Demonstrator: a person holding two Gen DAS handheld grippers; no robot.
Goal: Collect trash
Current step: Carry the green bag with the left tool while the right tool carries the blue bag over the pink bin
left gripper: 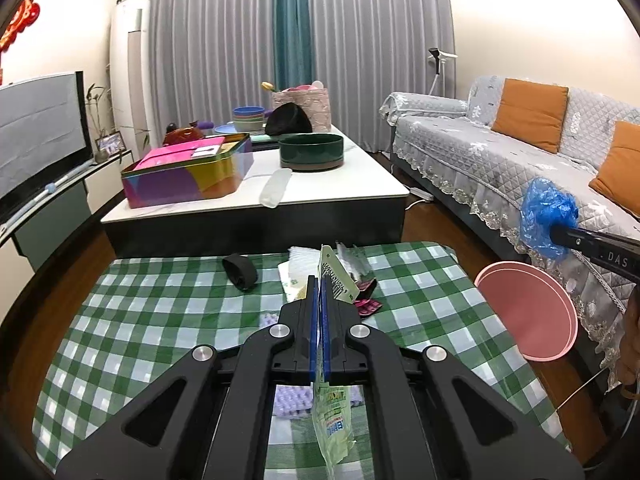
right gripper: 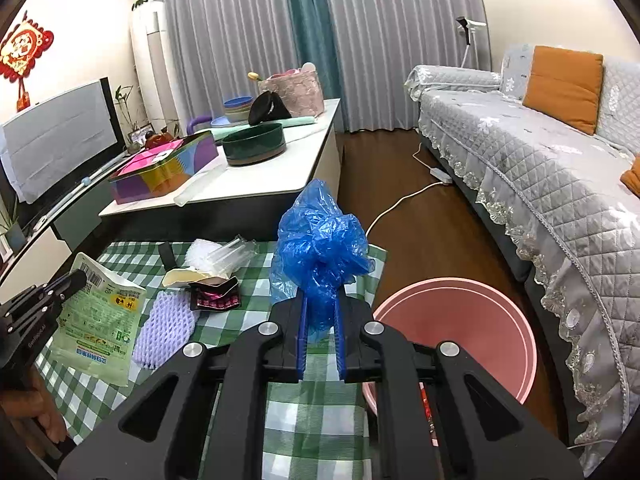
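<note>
My left gripper [left gripper: 320,284] is shut on a flat green snack wrapper [left gripper: 334,420], held edge-on above the green checked tablecloth [left gripper: 160,320]; the wrapper also shows in the right wrist view [right gripper: 100,316]. My right gripper [right gripper: 321,300] is shut on a crumpled blue plastic bag [right gripper: 322,240], lifted near the table's right edge; the bag also shows in the left wrist view [left gripper: 546,216]. A pink bin [right gripper: 472,320] stands on the floor right of the table. On the cloth lie a purple foam net [right gripper: 166,328], a dark pink wrapper [right gripper: 216,294] and clear plastic bits [right gripper: 224,254].
A black roll [left gripper: 240,270] lies on the cloth. Behind stands a white coffee table [left gripper: 320,192] with a colourful tin [left gripper: 188,176] and a dark green bowl [left gripper: 311,152]. A grey sofa [right gripper: 540,168] runs along the right. A white cable [right gripper: 400,200] crosses the wooden floor.
</note>
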